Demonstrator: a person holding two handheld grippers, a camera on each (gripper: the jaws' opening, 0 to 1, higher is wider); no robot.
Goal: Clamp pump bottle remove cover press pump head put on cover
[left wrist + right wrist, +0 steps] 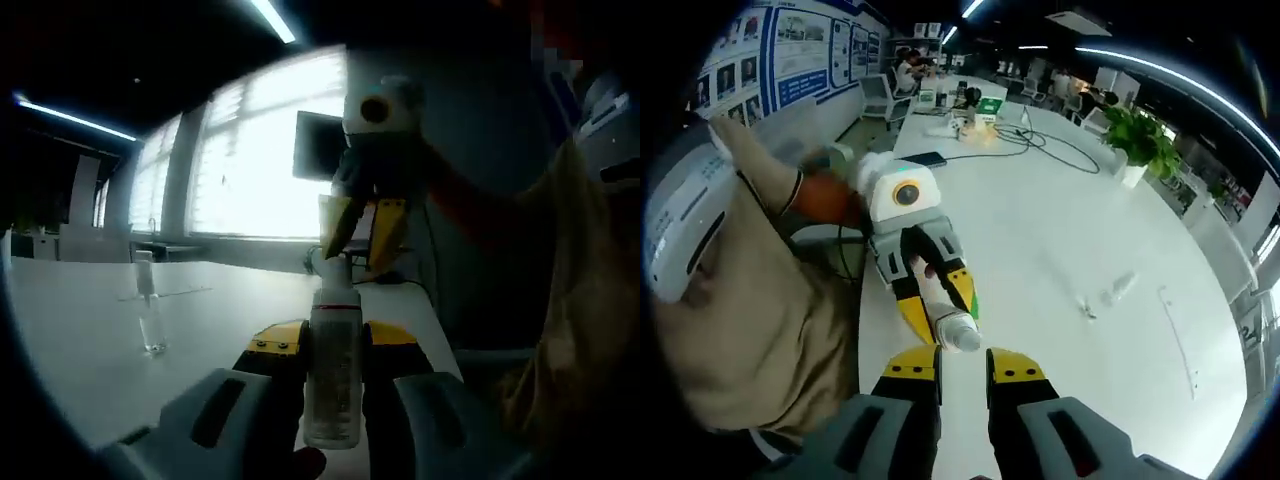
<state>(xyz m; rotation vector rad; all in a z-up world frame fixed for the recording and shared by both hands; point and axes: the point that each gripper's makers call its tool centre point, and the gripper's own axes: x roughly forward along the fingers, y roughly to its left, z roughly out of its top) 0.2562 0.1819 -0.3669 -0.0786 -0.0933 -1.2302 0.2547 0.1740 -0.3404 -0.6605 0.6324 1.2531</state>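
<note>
Pump bottle (335, 375), clear plastic with a white head, stands clamped upright between the left tongs (335, 345) over the broad white desk (90, 330), steadying it for the right tongs (362, 232), which close on its top; backlight hides that contact. Far left stands the small clear cover (152, 325).

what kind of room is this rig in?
Likely an open-plan office or lab. The right gripper view shows a long white table with cables, a potted plant, wall posters and people seated at far desks. The left gripper view shows large windows with blinds.
</note>
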